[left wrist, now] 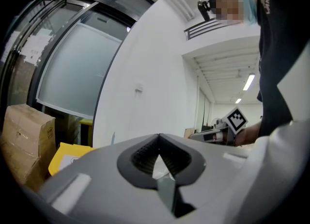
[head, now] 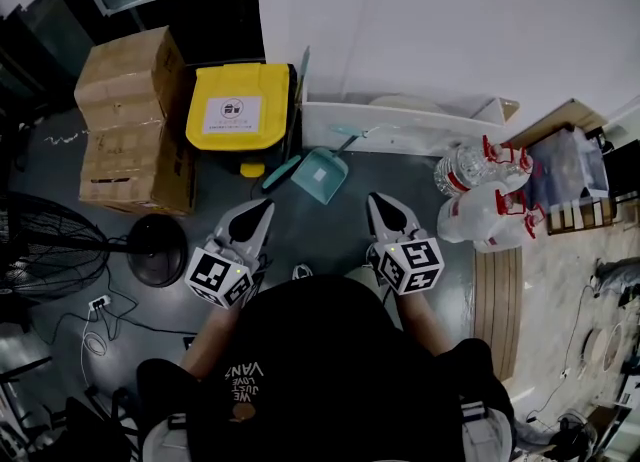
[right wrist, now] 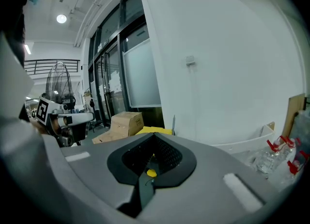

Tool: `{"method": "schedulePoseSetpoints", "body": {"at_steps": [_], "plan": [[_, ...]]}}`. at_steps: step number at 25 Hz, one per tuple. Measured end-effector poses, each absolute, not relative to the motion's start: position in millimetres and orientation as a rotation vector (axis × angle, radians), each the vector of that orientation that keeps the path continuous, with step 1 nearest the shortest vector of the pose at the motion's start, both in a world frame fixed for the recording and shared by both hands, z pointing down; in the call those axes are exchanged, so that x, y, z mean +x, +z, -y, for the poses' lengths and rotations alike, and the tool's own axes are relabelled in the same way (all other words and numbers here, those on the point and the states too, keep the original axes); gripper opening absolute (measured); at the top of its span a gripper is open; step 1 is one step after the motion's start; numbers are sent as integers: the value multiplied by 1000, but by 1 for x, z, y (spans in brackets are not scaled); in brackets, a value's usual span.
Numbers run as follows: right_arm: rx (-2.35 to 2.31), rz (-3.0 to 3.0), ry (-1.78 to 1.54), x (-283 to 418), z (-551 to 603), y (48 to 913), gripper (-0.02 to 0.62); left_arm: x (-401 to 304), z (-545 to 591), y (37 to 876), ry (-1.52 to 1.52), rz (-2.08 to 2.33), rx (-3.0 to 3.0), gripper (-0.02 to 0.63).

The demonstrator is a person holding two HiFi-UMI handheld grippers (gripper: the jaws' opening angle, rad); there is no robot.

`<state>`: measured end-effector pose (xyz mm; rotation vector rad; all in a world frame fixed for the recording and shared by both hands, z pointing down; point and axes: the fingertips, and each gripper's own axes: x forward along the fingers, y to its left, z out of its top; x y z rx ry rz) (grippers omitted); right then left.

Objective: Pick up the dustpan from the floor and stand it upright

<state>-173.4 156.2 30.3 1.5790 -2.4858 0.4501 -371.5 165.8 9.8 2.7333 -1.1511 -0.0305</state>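
The teal dustpan (head: 320, 172) lies flat on the dark floor in the head view, its handle pointing up and right toward the wall. A teal brush (head: 281, 173) lies just left of it. My left gripper (head: 262, 207) hovers below and left of the dustpan, shut and empty. Below and right of the pan, my right gripper (head: 379, 200) is shut on nothing. Both are apart from the pan. The left gripper view shows shut jaws (left wrist: 159, 138) aimed at the white wall, and the right gripper view shows shut jaws (right wrist: 155, 138). The dustpan is hidden in both gripper views.
A yellow bin (head: 238, 108) and stacked cardboard boxes (head: 130, 120) stand at the left by the wall. A long white tray (head: 400, 127) lies along the wall. Spray bottles (head: 482, 200) lie at the right. A fan's round base (head: 157, 248) sits at the lower left.
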Motion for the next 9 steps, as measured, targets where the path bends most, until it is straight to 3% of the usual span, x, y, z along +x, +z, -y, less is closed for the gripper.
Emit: {"method": "schedulePoseSetpoints", "body": {"at_steps": [9], "plan": [[1597, 2482, 453, -172, -156, 31, 2, -369, -169, 9, -37, 1144, 2728, 52]]}}
